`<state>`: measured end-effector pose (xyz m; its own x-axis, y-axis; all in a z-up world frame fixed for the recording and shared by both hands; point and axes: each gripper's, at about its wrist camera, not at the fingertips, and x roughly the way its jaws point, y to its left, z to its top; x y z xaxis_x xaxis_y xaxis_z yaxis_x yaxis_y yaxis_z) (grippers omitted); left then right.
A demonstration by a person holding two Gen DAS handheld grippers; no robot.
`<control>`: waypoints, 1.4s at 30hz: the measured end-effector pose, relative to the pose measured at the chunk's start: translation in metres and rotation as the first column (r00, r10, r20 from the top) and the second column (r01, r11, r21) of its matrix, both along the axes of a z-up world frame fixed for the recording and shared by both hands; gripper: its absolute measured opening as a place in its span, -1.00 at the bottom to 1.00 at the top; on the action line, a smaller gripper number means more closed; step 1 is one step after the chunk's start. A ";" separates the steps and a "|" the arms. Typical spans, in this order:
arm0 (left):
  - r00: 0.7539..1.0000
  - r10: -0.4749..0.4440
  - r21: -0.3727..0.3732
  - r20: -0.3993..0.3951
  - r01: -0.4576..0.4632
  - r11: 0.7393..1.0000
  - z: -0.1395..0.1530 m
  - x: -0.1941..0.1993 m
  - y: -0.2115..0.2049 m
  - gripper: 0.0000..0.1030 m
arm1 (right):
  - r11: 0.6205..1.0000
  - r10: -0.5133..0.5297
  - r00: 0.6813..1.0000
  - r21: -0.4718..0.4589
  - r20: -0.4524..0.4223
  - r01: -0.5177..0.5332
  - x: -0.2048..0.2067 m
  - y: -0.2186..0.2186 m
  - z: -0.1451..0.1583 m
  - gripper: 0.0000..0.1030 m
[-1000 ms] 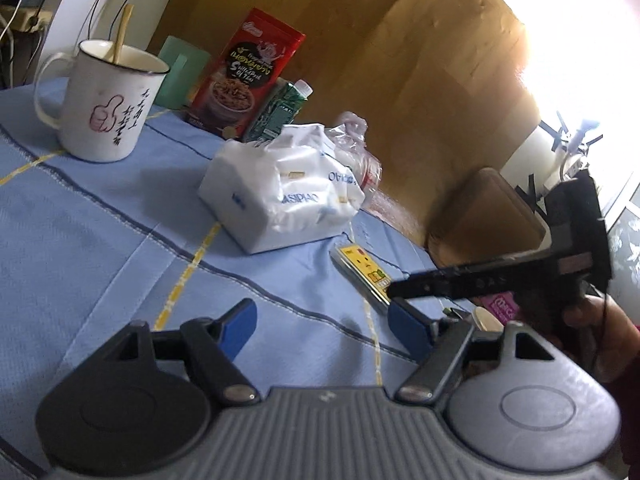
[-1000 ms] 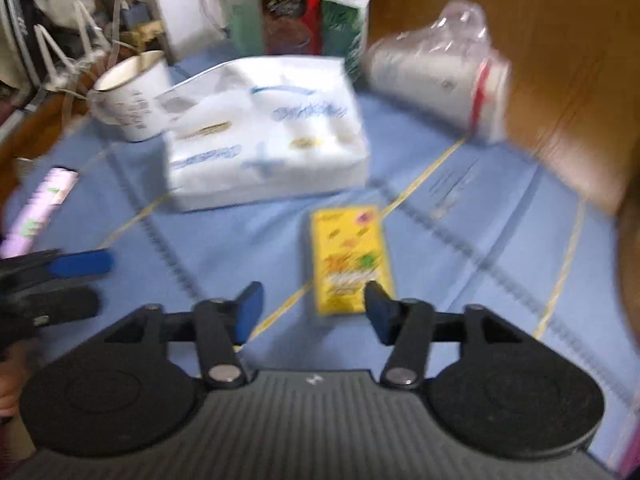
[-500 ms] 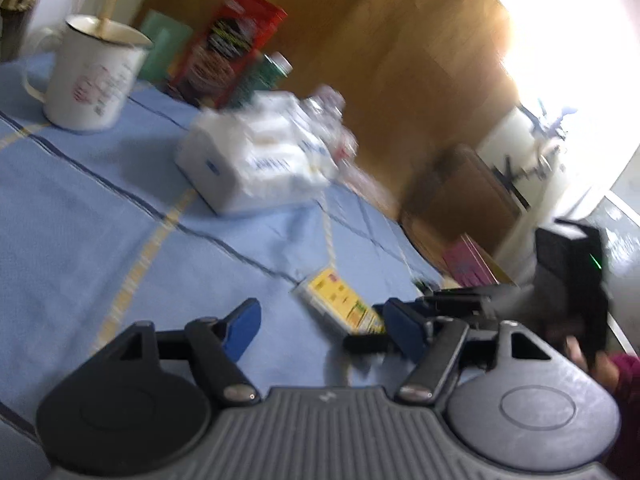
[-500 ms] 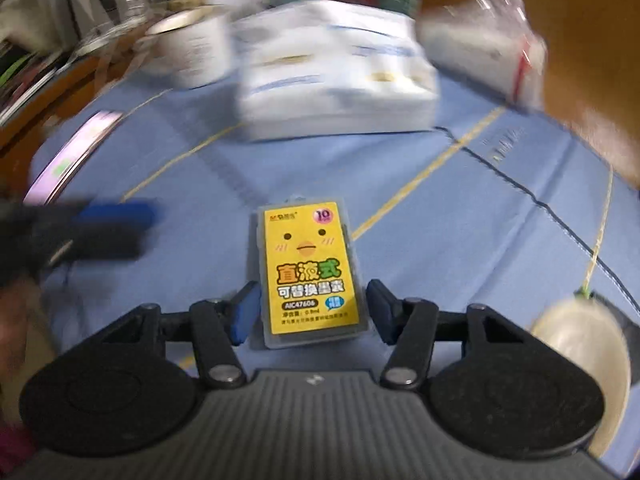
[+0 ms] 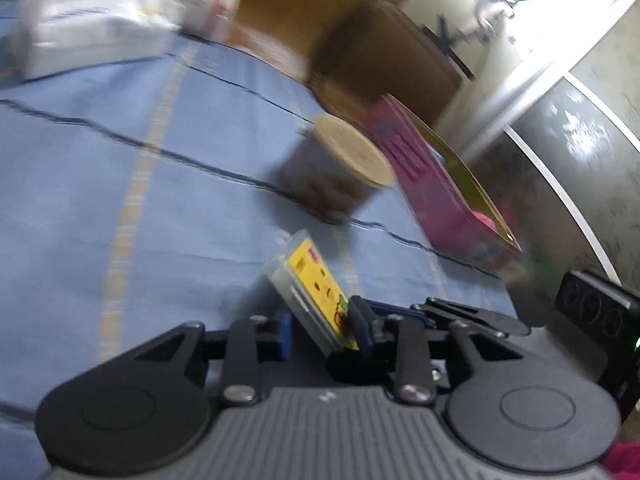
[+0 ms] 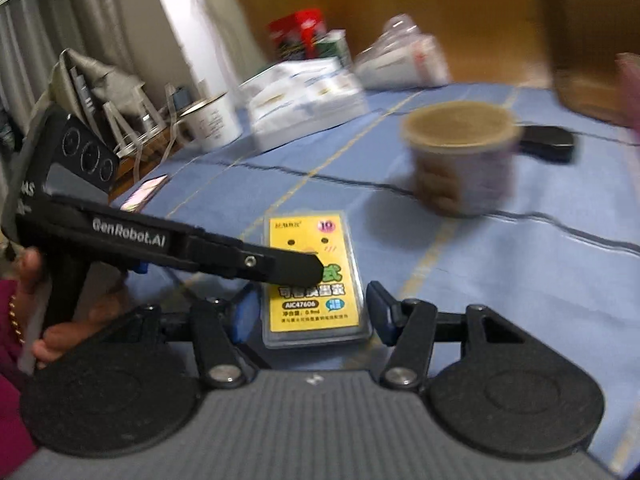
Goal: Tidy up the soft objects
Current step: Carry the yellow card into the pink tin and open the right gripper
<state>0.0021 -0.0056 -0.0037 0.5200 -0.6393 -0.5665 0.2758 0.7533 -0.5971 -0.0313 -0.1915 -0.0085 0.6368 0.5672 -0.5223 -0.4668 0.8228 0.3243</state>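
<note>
The left claw (image 5: 320,330) is closed on the yellow case (image 5: 316,284), which is tilted up from the blue desk (image 5: 160,168). The right claw (image 6: 308,314) is half open, its pads on both sides of the case without pressing. The brown-lidded cup (image 6: 460,156) stands at two o'clock from the case.

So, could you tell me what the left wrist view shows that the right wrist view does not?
Only the left wrist view shows the pink book leaning at the cloth's far edge. Only the right wrist view shows the white mug, the red packet and the black object behind the cup. Both share the yellow case, the lidded cup, the white tissue pack and the blue cloth.
</note>
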 end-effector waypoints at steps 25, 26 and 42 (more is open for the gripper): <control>0.934 -0.290 0.199 0.210 0.249 0.948 0.077 0.136 -0.291 -0.31 | 0.763 -0.579 0.783 -0.188 0.227 0.618 0.090 -0.235 0.031 0.17; 0.936 -0.283 0.198 0.208 0.243 0.950 0.076 0.136 -0.291 -0.31 | 0.731 -0.605 0.757 -0.204 0.246 0.651 0.092 -0.242 0.027 0.23; 0.839 -0.470 0.217 0.273 0.423 0.880 0.046 0.025 -0.158 -0.28 | 0.917 -0.362 0.889 -0.066 0.280 0.394 0.062 -0.193 0.076 0.19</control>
